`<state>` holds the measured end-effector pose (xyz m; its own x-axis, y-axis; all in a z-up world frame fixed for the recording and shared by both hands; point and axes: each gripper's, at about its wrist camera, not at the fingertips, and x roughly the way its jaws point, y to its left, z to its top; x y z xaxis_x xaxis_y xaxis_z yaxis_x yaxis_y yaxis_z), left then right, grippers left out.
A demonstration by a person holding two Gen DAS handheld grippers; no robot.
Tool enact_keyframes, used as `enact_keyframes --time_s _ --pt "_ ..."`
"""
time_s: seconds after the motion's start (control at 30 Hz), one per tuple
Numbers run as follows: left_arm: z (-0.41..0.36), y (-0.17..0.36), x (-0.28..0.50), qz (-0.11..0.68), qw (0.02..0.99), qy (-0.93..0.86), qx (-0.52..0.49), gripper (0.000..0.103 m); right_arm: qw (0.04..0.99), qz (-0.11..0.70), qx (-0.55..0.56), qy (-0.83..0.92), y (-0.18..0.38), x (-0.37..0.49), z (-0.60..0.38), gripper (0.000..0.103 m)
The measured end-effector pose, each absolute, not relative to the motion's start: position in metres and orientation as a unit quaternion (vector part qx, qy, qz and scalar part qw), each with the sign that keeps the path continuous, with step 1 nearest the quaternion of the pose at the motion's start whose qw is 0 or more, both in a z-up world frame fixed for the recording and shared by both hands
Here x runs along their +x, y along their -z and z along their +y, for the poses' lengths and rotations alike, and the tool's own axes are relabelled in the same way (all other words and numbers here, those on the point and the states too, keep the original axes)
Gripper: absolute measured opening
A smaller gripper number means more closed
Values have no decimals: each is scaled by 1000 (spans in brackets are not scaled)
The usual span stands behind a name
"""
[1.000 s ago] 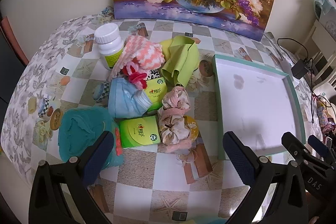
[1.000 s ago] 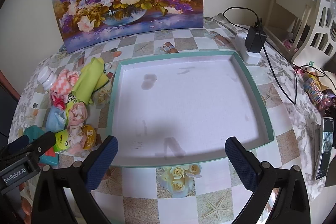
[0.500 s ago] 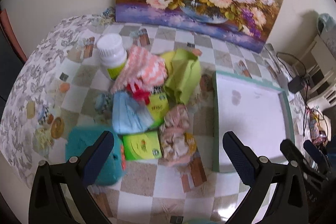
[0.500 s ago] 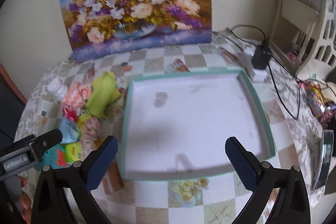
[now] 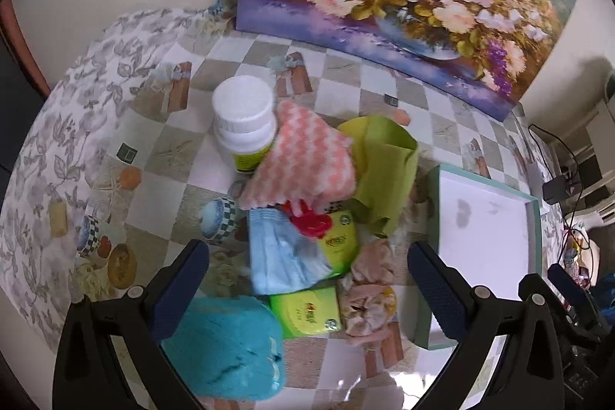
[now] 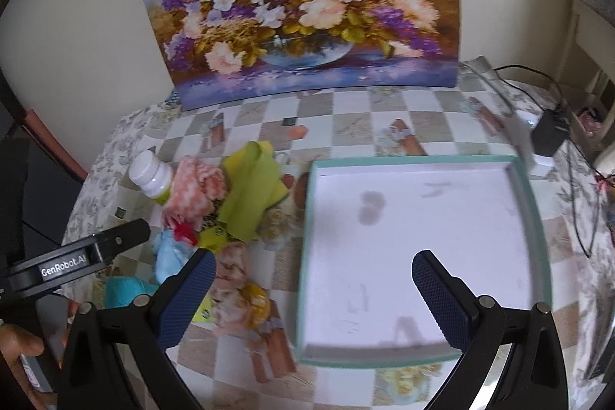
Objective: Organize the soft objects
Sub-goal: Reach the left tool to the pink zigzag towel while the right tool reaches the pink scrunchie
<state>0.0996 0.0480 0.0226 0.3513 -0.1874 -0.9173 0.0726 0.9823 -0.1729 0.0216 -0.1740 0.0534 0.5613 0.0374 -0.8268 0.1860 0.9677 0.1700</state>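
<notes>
A pile of soft things lies left of a teal-rimmed white tray (image 5: 434, 237) (image 6: 303, 256): a pink-and-white knit cloth (image 5: 303, 160) (image 6: 192, 195), a lime cloth (image 5: 384, 171) (image 6: 250, 195), a light blue cloth (image 5: 284, 256), a teal fluffy cloth (image 5: 226, 344), a pale floral scrunchie bundle (image 5: 369, 291) (image 6: 234, 287) and green tissue packs (image 5: 307, 310). My left gripper (image 5: 307, 279) is open and empty just above the pile. My right gripper (image 6: 313, 287) is open and empty over the tray's left rim.
A white pill bottle (image 5: 244, 118) (image 6: 152, 179) stands at the pile's back left. A flower painting (image 6: 300, 10) leans on the wall. A black charger and cables (image 6: 549, 137) lie right of the tray. The left gripper's body (image 6: 77, 260) shows at left.
Both grippers moved left and forward. The pile now sits between my left fingers. The tray has slid right in both views. Both stay open.
</notes>
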Motion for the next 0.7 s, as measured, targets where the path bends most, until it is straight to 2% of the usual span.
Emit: enact_keyframes --time_s 0.23,0.5,0.63,0.7 --pt "64 -9 120 583 805 70 -86 102 856 500 134 3 -28 48 -150 103" --pt "59 7 143 601 793 64 -74 101 824 549 133 -35 17 66 -125 89" --pt "52 11 154 608 787 74 -75 88 813 561 145 -52 33 73 -119 84" --pt "47 13 160 608 787 77 -70 86 811 564 145 -55 38 76 -116 83"
